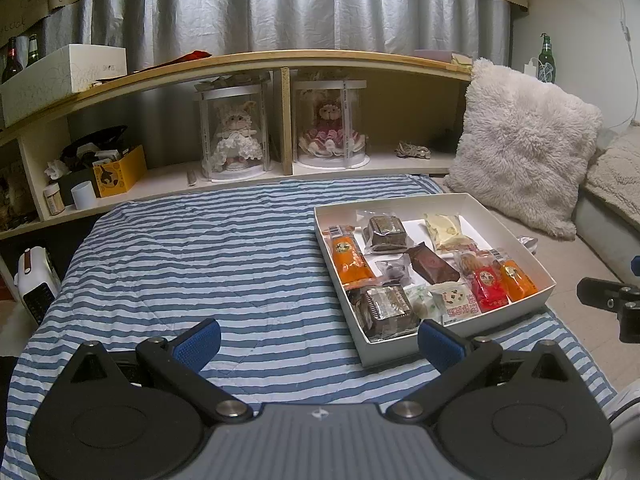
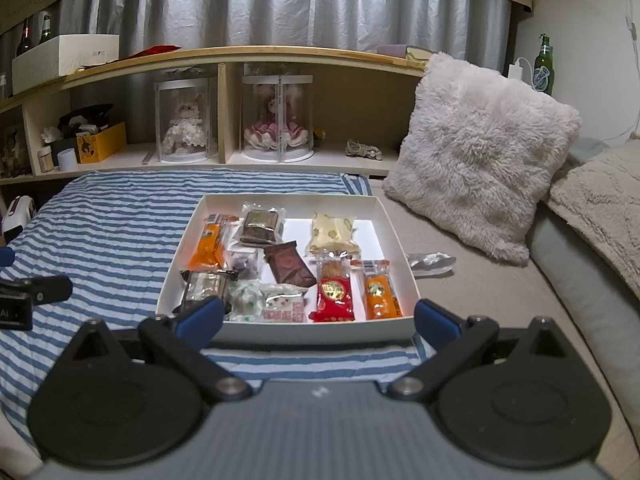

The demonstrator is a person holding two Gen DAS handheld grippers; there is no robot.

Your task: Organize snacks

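A white box of wrapped snacks sits on the right part of the striped bed, near a furry pillow. Both the left gripper and right gripper have fingers spread, empty, hovering just short of the box's near edge.

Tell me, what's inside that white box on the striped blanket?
The white box holds wrapped snacks: two orange packets, a red packet, brown cakes, a dark brown wrapper and a pale yellow pack. Anything beneath them is hidden.
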